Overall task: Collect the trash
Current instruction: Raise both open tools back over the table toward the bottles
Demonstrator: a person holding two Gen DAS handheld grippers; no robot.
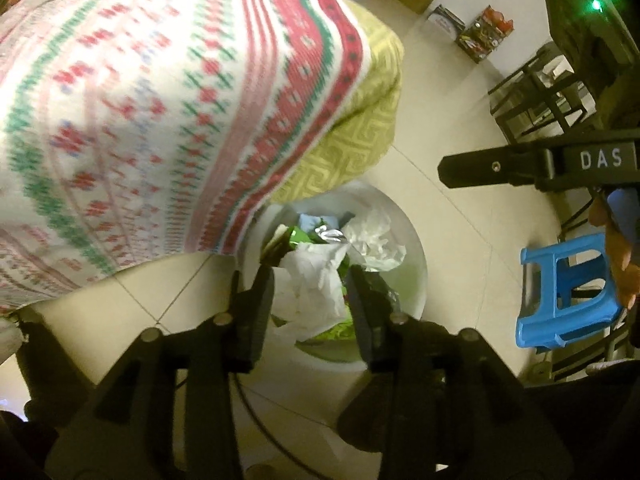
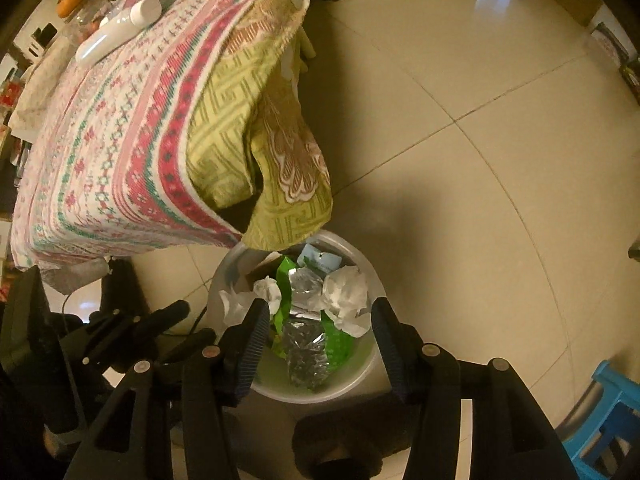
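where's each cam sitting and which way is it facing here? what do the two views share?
Left wrist: on the left gripper, angled down at the white bin beside the draped tablecloth; own jaws open over the trash, the right gripper and a hand at right.
Right wrist: on the right gripper, looking nearly straight down into the bin; own jaws open, the left gripper at lower left.
Shared: bin, crumpled paper, tablecloth, blue stool, tiled floor.

white bin [image 2: 362,380], blue stool [image 1: 560,292]
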